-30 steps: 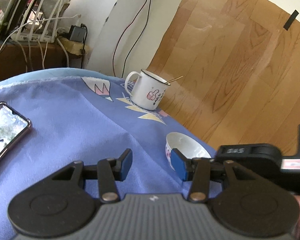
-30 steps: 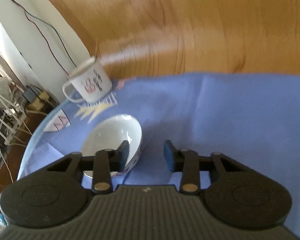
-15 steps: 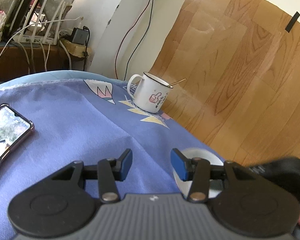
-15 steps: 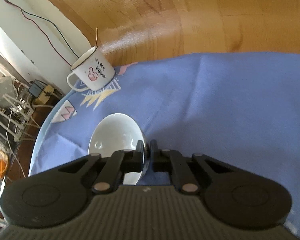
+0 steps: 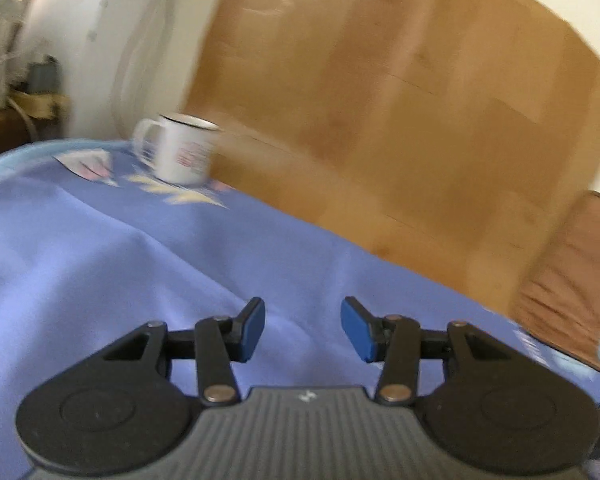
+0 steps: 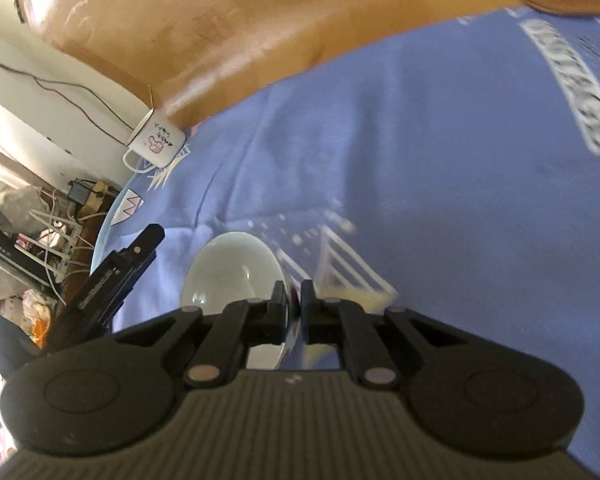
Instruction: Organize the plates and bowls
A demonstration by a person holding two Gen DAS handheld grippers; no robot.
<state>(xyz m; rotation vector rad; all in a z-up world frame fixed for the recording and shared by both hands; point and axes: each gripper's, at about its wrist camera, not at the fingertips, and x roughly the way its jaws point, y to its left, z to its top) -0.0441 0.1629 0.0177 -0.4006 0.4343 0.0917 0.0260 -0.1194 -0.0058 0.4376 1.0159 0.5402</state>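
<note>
A small white bowl (image 6: pixel 230 268) with a patterned outside hangs over the blue cloth (image 6: pixel 440 168), its rim pinched by my right gripper (image 6: pixel 294 300), which is shut on it. In the left wrist view my left gripper (image 5: pixel 303 330) stands open above the blue cloth (image 5: pixel 140 264) with nothing between its blue pads. The bowl does not show in that view. The left gripper's black body (image 6: pixel 112 276) pokes into the right wrist view at the left of the bowl.
A white enamel mug (image 5: pixel 180 152) with a stick in it stands at the cloth's far edge, also the mug (image 6: pixel 156 144) in the right wrist view. Beyond it lie wooden floor (image 5: pixel 420 100), a white wall with cables, and a cluttered shelf (image 6: pixel 28 248).
My right gripper closed on the bowl's rim and carried it to the right across the cloth. My left gripper swung right; the phone and the bowl left its view.
</note>
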